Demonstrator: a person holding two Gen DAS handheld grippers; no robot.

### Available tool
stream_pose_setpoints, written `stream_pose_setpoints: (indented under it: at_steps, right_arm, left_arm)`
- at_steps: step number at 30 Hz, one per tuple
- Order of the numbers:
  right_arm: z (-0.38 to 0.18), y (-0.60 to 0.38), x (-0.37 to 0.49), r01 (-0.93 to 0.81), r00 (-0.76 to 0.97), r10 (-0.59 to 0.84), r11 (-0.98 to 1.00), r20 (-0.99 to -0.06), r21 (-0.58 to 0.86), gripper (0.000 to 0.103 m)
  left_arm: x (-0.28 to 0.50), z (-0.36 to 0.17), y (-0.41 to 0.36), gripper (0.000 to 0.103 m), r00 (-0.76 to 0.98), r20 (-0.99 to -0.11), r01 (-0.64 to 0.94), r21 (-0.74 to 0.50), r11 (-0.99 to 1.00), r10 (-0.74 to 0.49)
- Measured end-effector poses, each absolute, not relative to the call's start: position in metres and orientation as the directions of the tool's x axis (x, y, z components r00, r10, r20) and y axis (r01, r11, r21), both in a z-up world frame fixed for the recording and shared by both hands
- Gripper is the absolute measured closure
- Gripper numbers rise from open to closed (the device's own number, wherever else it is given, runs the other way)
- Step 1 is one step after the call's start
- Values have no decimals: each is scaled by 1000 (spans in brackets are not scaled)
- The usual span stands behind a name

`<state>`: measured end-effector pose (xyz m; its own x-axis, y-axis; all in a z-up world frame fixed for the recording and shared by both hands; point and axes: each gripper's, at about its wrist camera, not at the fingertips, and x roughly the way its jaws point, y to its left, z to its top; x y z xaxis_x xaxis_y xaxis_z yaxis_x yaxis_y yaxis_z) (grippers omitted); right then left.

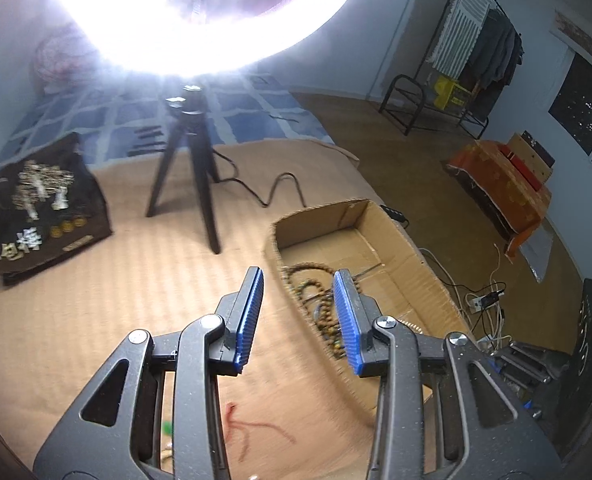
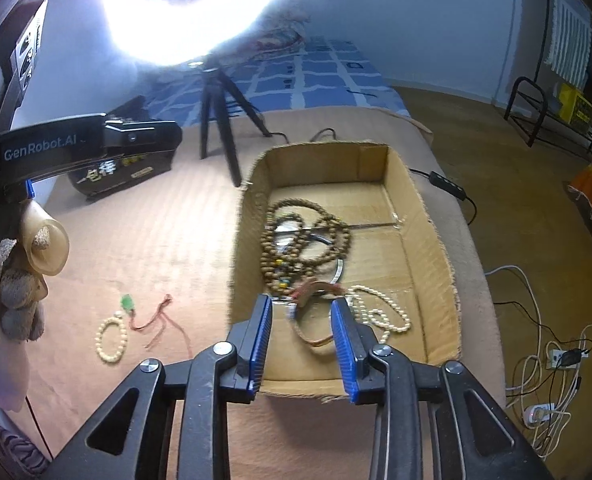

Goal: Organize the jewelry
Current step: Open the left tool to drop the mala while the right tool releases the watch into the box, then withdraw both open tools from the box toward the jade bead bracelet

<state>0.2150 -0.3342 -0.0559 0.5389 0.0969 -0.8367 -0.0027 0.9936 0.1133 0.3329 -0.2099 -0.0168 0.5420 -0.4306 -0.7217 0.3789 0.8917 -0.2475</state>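
Note:
A shallow cardboard box (image 2: 424, 216) lies on the tan bed cover and holds a long brown bead necklace (image 2: 332, 232), a white pearl string (image 2: 384, 312), a brown bangle (image 2: 312, 340) and a red-brown piece (image 2: 316, 288). My right gripper (image 2: 302, 308) is open and empty above the box's near end. On the cover left of the box lie a cream bead bracelet (image 2: 111, 339) and a green pendant on a red cord (image 2: 127, 303). My left gripper (image 1: 298, 284) is open and empty over the box's left wall (image 1: 272, 240); the red cord (image 1: 256, 426) shows below it.
A black tripod (image 1: 194, 168) with a bright ring light stands on the bed behind the box. A dark printed bag (image 1: 40, 200) lies at the back left. The bed edge is right of the box, with cables and a power strip (image 2: 556, 360) on the floor.

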Motion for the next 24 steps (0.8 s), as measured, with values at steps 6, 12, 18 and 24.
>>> stream_pose_setpoints:
  at_steps: [6, 12, 18, 24]
  right_arm:
    - [-45, -304, 208, -61, 542, 136, 991, -830, 122, 60]
    - [-42, -275, 204, -107, 533, 168, 986, -829, 131, 51]
    - [-53, -249, 201, -157, 495, 204, 977, -845, 143, 49]
    - [-74, -230, 196, -192, 439, 225, 969, -870, 154, 49]
  left_arm:
    - [318, -4, -161, 50, 564, -713, 350, -252, 902, -417]
    - [297, -13, -110, 50, 553, -738, 297, -259, 919, -387]
    - [273, -33, -76, 50, 520, -774, 270, -253, 929, -362]
    - [257, -60, -58, 50, 470, -812, 264, -246, 933, -347]
